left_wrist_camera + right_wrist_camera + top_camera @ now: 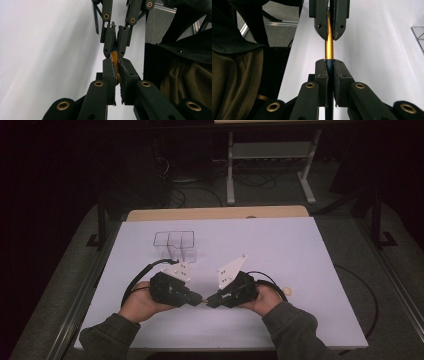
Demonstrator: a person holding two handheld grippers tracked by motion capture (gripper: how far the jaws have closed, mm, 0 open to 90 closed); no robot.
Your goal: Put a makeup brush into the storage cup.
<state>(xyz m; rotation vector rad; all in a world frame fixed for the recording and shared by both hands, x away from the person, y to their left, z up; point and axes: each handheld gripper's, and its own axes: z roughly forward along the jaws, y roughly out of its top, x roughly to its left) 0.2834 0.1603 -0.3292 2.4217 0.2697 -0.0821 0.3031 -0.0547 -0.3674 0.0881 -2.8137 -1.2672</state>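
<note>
From the high view, the left tongs [196, 299] and the right tongs [210, 301] meet tip to tip low over the white tabletop [280, 255], each held in a hand with an olive sleeve, and between the tips a tiny orange glint is all that can be made out of the thing they share. The same view places a clear plastic two-compartment box [174, 244] on the tabletop beyond the left hand, well apart from the tips, and a small pale round piece [287, 291] lying just beside the right hand.

The left gripper view brings the shared thing close: a slim pen with a gold-orange barrel and a dark blue end [115, 58] runs between the left tongs [117, 72], whose jaws are closed tight on it, and the right tongs [115, 45] farther off, which also clamp it.

The right gripper view shows more of the pen [329, 47]: a bare length of gold barrel spans the gap between the two pairs of jaws, and the dark blue part sits inside the right tongs [329, 75], shut on it, while the left tongs [329, 27] grip the gold end. A corner of the clear box [418, 33] shows at the right edge of that view.
</note>
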